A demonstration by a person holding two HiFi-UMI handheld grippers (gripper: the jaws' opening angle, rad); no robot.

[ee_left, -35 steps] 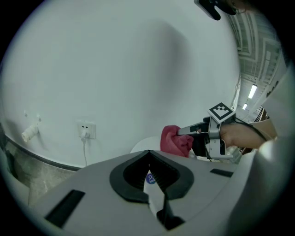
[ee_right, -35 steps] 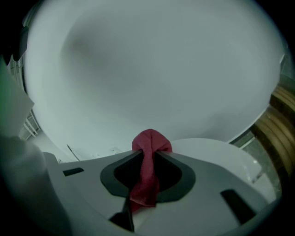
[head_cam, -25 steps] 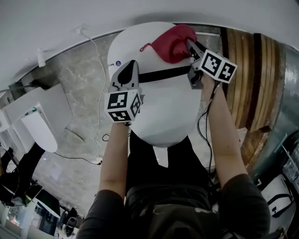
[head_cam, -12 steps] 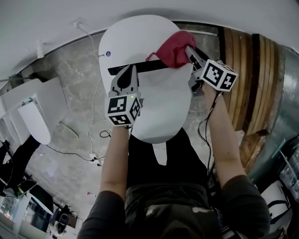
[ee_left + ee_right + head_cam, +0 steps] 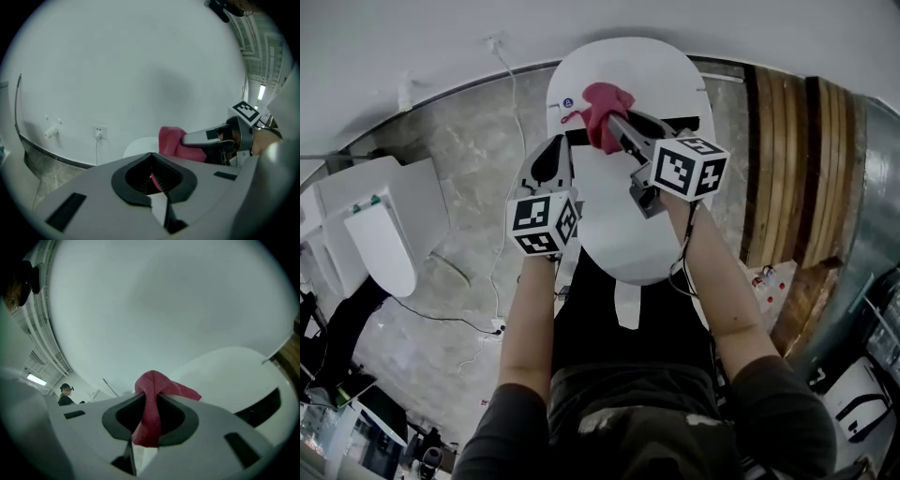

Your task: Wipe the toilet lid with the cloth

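Note:
The white toilet lid [image 5: 623,211] lies below me, seen from above in the head view. My right gripper [image 5: 615,124] is shut on the red cloth [image 5: 600,105] and holds it over the far left part of the lid. In the right gripper view the cloth [image 5: 151,401] hangs bunched between the shut jaws, with the lid [image 5: 225,373] beyond. My left gripper [image 5: 555,152] is shut on nothing at the lid's left edge. From the left gripper view the cloth [image 5: 169,140] and the right gripper [image 5: 206,138] show ahead to the right.
A dark band [image 5: 686,123] crosses the lid's far end. A second white toilet [image 5: 380,246] stands at the left, with cables [image 5: 483,314] on the stone floor. Wooden planks [image 5: 787,159] run along the right. A wall socket [image 5: 98,133] sits low on the white wall.
My right gripper has carried the cloth from the lid's far right corner leftward to its far left part. The left gripper has shifted from over the lid towards its left edge.

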